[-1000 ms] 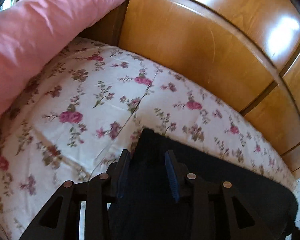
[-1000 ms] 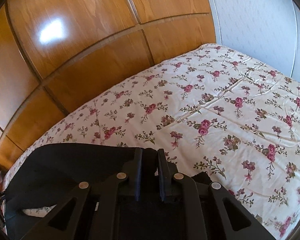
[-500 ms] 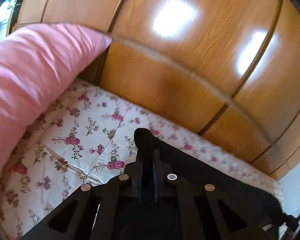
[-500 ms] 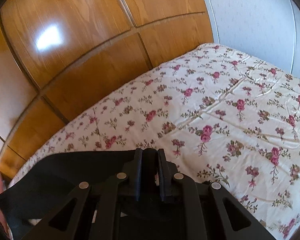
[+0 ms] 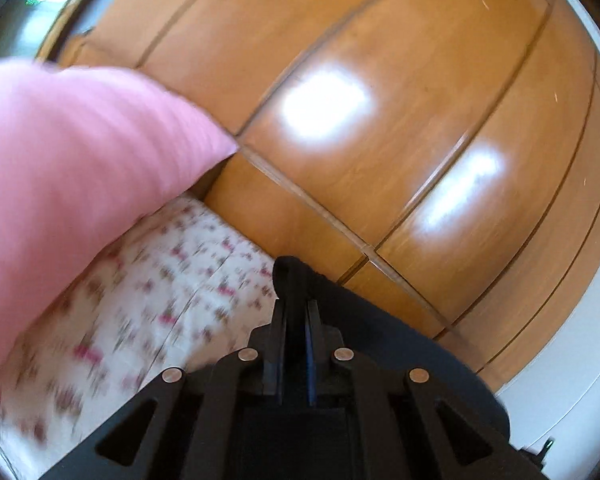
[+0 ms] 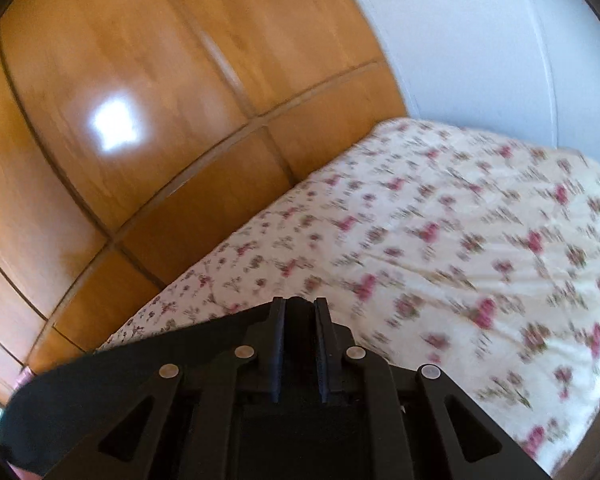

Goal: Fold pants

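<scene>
Nearest: left gripper [image 5: 296,308] clenched on a bunched edge of the black pants [image 5: 396,344]; right gripper [image 6: 300,308] clamped on another edge. Cloth stretched taut between them, long axis left to right, raised off the floral bedsheet [image 6: 440,240]. Hanging remainder hidden below. Farther: blurred pink pillow [image 5: 68,184], wooden wardrobe [image 5: 380,120].
</scene>
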Available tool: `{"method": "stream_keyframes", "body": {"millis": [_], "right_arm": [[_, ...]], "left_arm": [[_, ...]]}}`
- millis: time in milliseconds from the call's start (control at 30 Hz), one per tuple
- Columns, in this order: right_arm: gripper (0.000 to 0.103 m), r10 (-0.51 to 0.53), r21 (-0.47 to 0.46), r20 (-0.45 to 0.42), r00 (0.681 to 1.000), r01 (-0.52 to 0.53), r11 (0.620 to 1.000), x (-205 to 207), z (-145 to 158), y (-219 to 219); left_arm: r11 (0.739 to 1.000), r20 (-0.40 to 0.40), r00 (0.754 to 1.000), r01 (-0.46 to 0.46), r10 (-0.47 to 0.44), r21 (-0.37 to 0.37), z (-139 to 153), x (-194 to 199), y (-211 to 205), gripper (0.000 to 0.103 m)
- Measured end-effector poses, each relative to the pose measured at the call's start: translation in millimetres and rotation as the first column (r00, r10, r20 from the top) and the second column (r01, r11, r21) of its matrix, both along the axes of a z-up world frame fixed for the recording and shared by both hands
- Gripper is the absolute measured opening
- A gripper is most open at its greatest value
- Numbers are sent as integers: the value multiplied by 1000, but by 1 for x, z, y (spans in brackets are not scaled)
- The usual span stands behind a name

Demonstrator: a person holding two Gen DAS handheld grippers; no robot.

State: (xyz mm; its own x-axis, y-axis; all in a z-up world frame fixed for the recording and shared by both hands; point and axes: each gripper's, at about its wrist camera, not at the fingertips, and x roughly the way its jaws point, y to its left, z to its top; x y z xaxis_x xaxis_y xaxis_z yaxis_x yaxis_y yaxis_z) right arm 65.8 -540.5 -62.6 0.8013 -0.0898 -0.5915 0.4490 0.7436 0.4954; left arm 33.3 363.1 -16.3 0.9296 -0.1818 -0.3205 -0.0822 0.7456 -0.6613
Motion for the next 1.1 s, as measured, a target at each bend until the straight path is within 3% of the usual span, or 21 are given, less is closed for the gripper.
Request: {"method": "stream_keyframes", "body": {"millis": [200, 333, 400, 600, 700, 733, 800, 867, 967, 1033, 1100], "right_arm": [[13, -34, 137, -12, 999, 36, 990, -44, -47, -12], [20, -88, 274, 33, 996, 75, 959, -72, -74, -17], [27, -102, 292, 46, 994, 84, 953, -81, -77, -17], [38, -128, 280, 29, 991, 115, 953, -108, -62, -7], [53, -186, 326, 47, 982, 161, 932, -126, -58, -1], [53, -186, 355, 60, 981, 153, 922, -127, -57, 0], [53, -167, 388, 108, 980, 113, 915, -124, -51, 5], [53, -117, 395, 130, 985, 57, 917, -113, -46, 14], [53, -46, 399, 97, 994, 3, 917, -89, -46, 31], [53, -54, 407, 42, 998, 32, 913, -75, -52, 36], [53, -80, 450, 14, 997, 65, 890, -64, -64, 35]], "left_arm": [[994, -101, 994, -43, 32, -105, -68, -44, 0, 7], [959, -98, 990, -119, 96, -257, -104, -66, 1, 10], [944, -117, 984, -161, 132, -290, -113, -72, 1, 14], [940, -115, 982, -178, 150, -291, -101, -100, 2, 28], [898, -162, 954, -292, 251, -328, -105, -131, 13, 32], [872, -178, 943, -329, 282, -363, -108, -140, 16, 33], [853, -175, 942, -334, 286, -402, -107, -149, 12, 33], [880, -168, 957, -283, 235, -380, -97, -142, -1, 33], [945, -140, 986, -124, 85, -303, -74, -115, -37, 33], [964, -194, 981, -66, 16, -256, -68, -94, -61, 33], [964, -267, 962, -127, 62, -234, -73, -86, -70, 33]]}}
